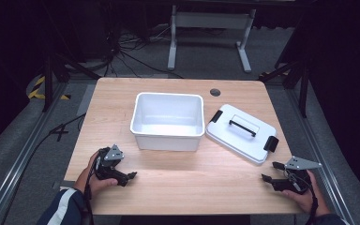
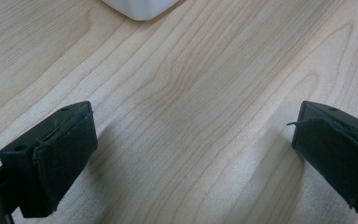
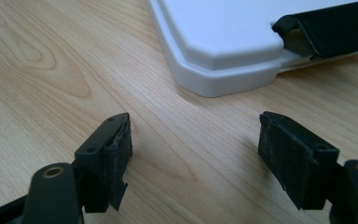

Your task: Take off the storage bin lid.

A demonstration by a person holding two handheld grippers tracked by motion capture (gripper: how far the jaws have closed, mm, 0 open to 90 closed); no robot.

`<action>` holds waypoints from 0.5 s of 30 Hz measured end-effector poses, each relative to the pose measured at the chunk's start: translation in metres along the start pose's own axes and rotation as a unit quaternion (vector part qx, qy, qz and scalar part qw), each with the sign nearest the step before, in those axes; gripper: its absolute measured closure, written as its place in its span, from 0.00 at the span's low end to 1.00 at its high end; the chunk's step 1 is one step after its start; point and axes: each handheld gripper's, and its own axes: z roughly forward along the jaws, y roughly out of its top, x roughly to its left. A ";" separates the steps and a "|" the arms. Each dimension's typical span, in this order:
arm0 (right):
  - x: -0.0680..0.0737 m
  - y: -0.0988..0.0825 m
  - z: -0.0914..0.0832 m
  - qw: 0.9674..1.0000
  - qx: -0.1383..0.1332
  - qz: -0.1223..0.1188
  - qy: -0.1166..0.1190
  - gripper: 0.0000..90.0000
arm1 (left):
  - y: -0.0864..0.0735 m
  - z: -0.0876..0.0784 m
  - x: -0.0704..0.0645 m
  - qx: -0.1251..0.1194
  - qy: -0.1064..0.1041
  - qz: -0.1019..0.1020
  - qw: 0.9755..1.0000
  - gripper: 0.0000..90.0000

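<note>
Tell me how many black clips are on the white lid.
2. One black clip sits at the end of the lid nearest the white bin; the other clip is at the opposite end, near the right gripper. None seem hidden.

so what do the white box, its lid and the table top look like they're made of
Box: likely plastic, smooth and slightly glossy, with rounded moulded corners.
Lid: apparently the same white plastic, with black handle and clips, probably plastic too.
Table: pale wood grain, flat and matte; possibly a laminate rather than solid wood.
</note>
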 end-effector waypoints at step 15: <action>-0.001 0.001 0.000 1.000 0.001 -0.002 0.003 0.28 | 0.000 0.001 0.001 -0.002 -0.003 0.001 1.000 0.00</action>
